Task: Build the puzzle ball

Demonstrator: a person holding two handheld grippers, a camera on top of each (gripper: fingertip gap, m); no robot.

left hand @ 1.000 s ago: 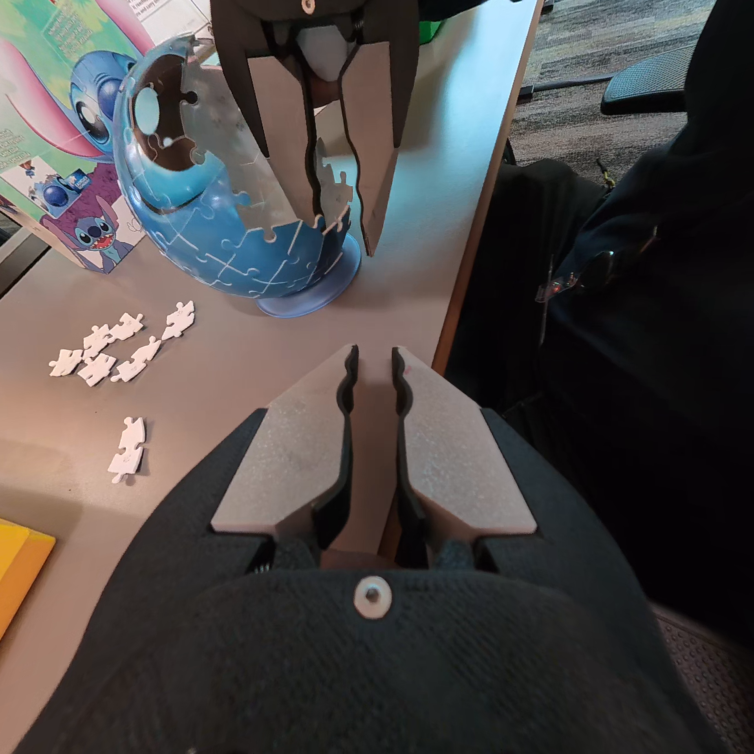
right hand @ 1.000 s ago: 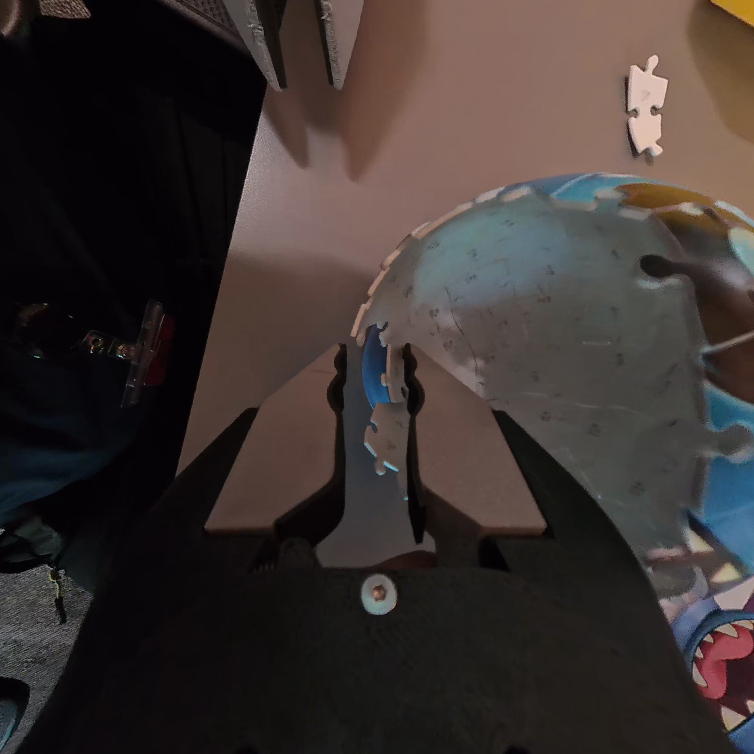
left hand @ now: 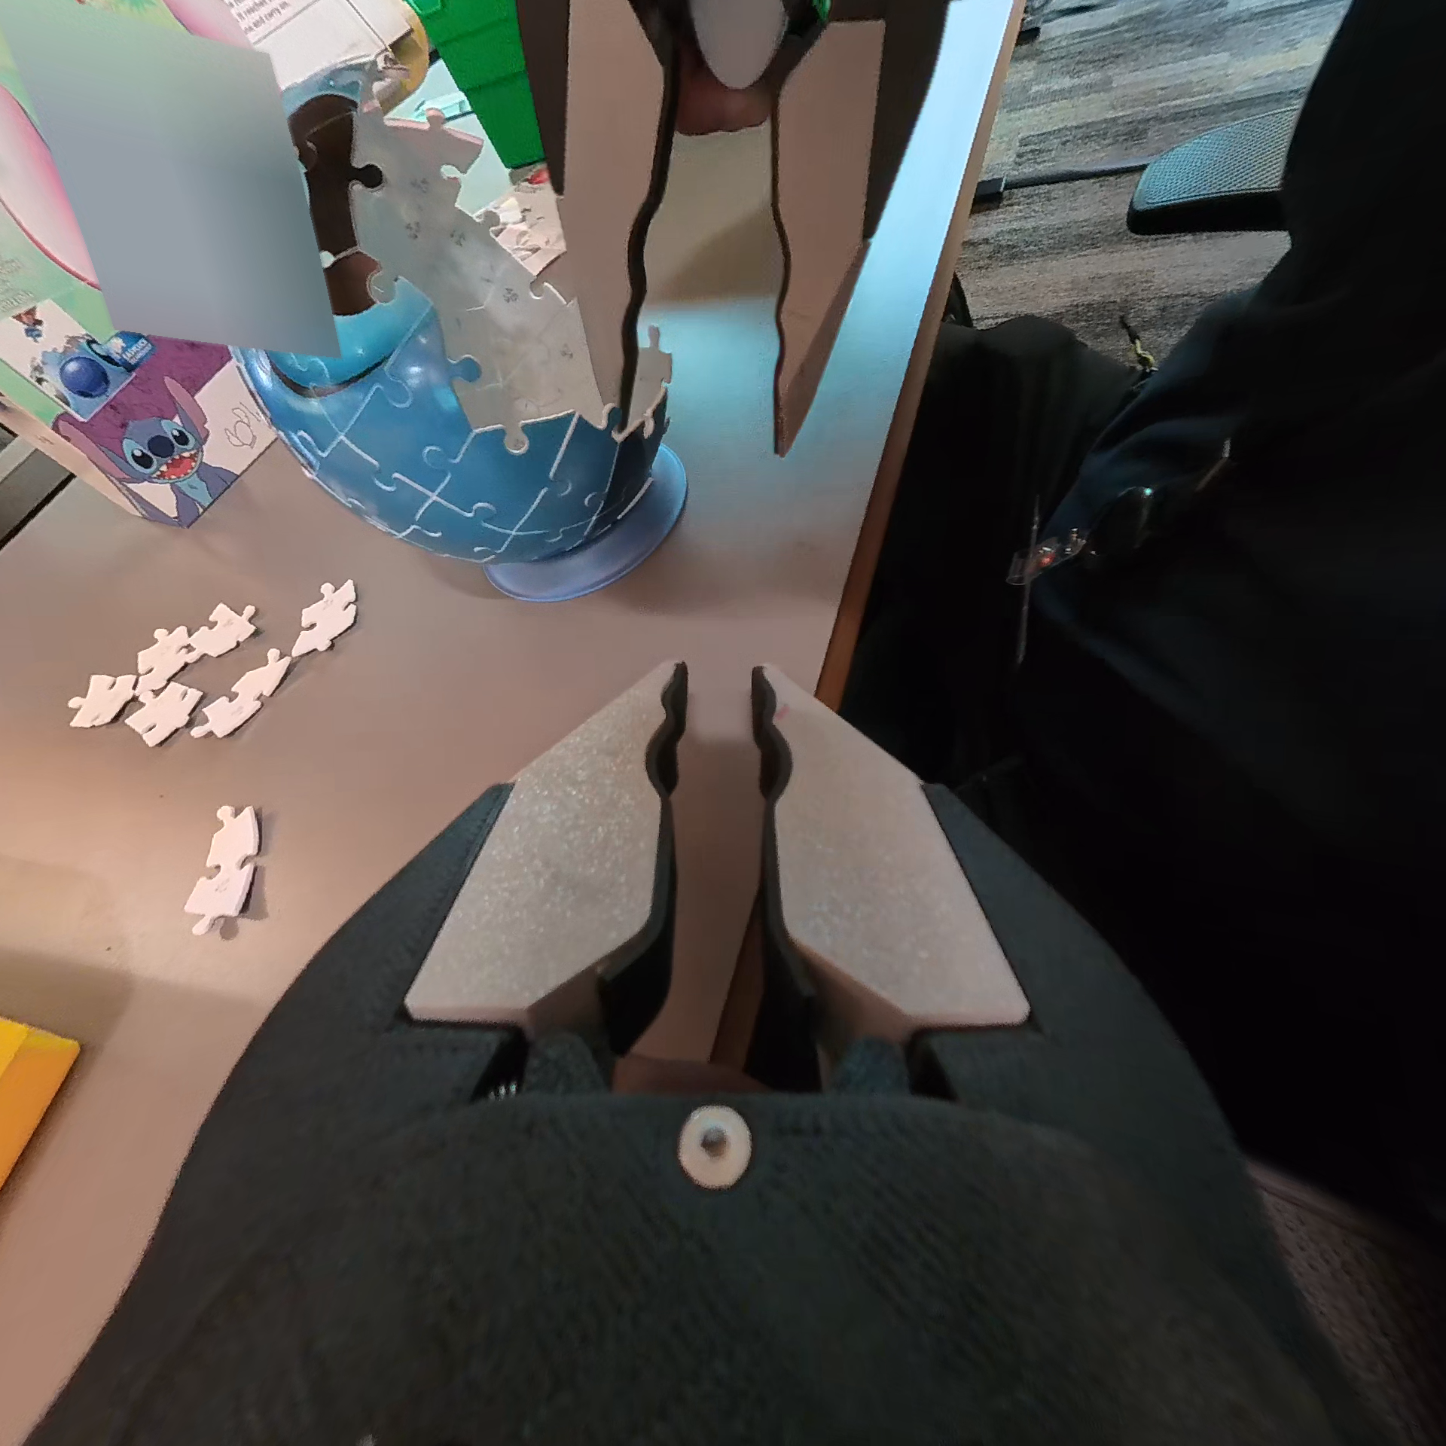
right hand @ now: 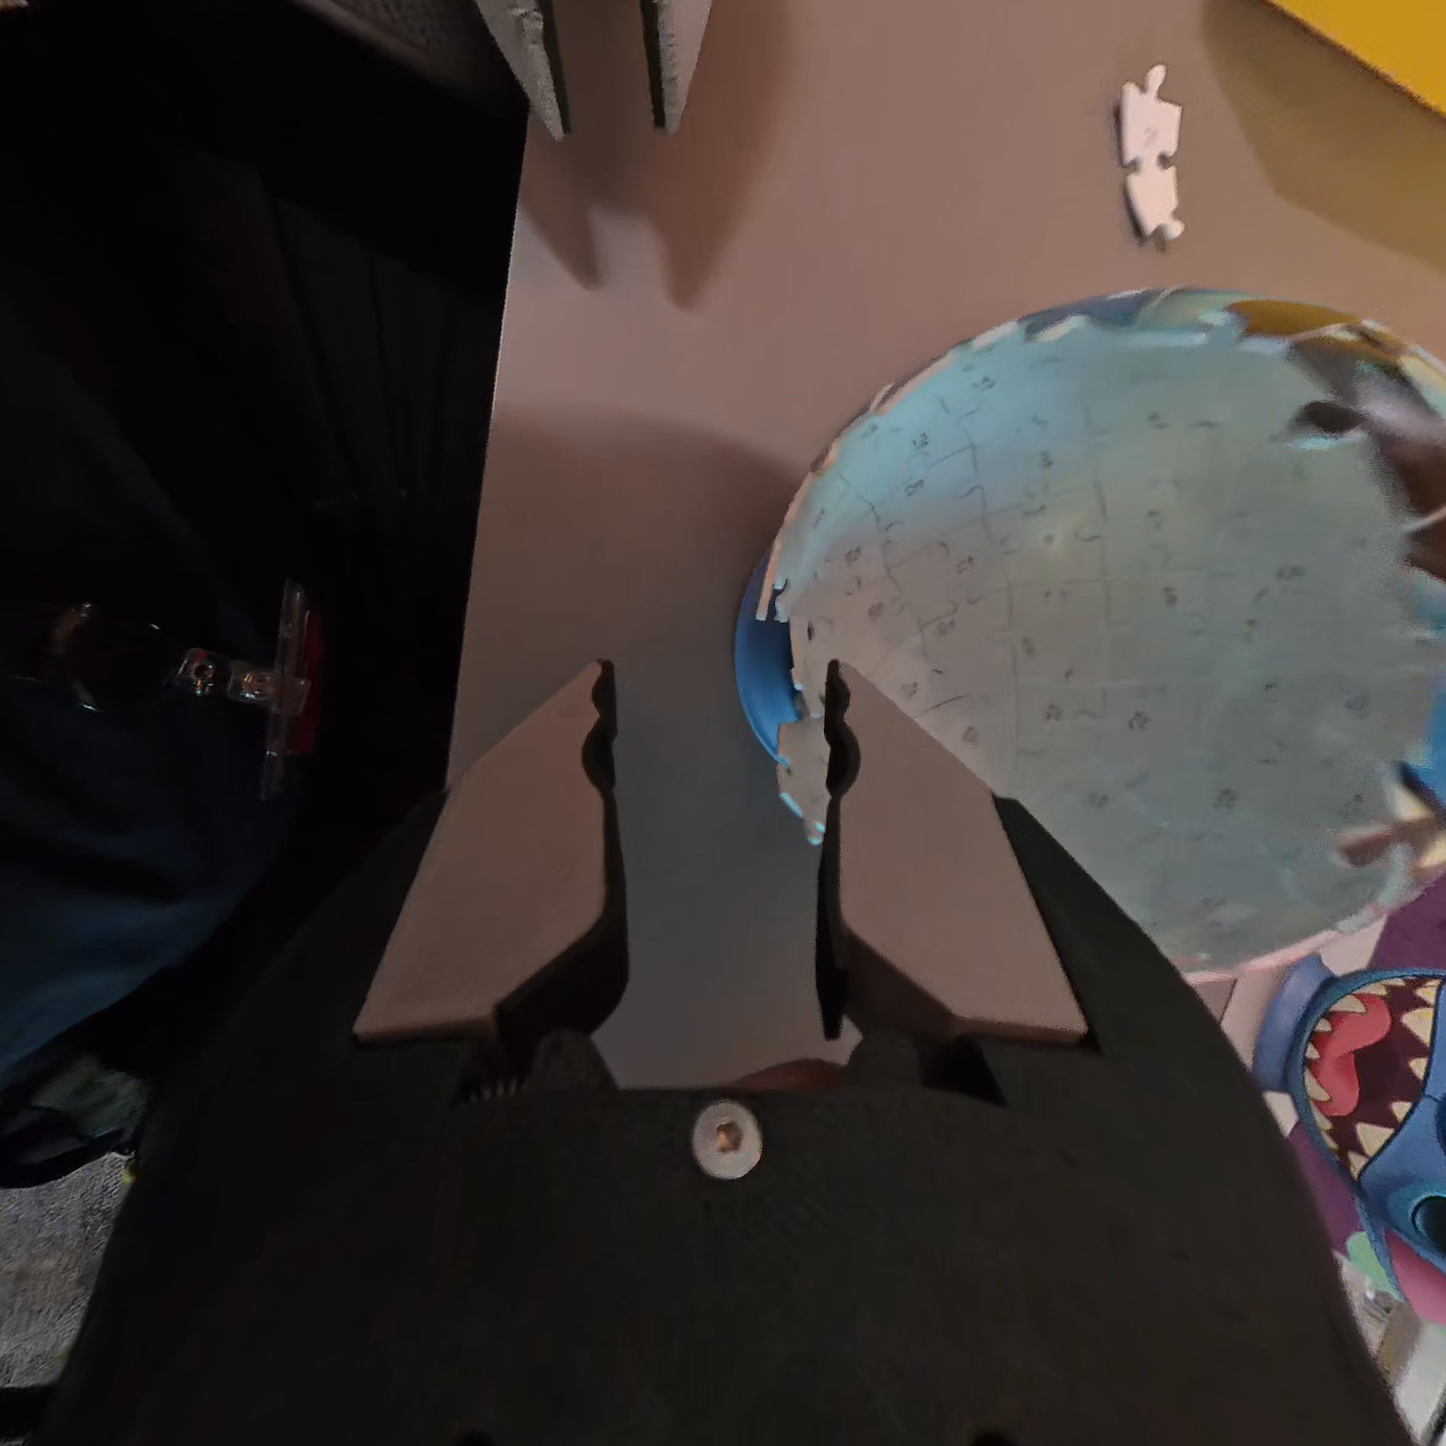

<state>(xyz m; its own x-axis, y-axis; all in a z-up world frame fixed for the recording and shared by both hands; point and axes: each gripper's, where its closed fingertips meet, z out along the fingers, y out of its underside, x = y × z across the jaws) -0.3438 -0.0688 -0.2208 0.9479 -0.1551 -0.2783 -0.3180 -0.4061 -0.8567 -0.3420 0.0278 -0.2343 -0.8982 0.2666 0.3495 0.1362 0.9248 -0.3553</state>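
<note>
Half-built blue puzzle ball [left hand: 469, 438] sits on its round base on the grey counter [left hand: 391, 782]. Right gripper [right hand: 716, 673], fingers apart and empty, hovers at its jagged rim. Left gripper [left hand: 718, 677], fingers slightly apart, idles nearby. Next: grab a loose white puzzle piece [left hand: 223, 868].

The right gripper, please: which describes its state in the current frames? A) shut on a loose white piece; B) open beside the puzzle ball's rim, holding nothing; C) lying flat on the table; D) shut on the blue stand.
B: the right gripper has its jaws spread with only bare table between them, next to the jagged rim of the puzzle ball.
</note>
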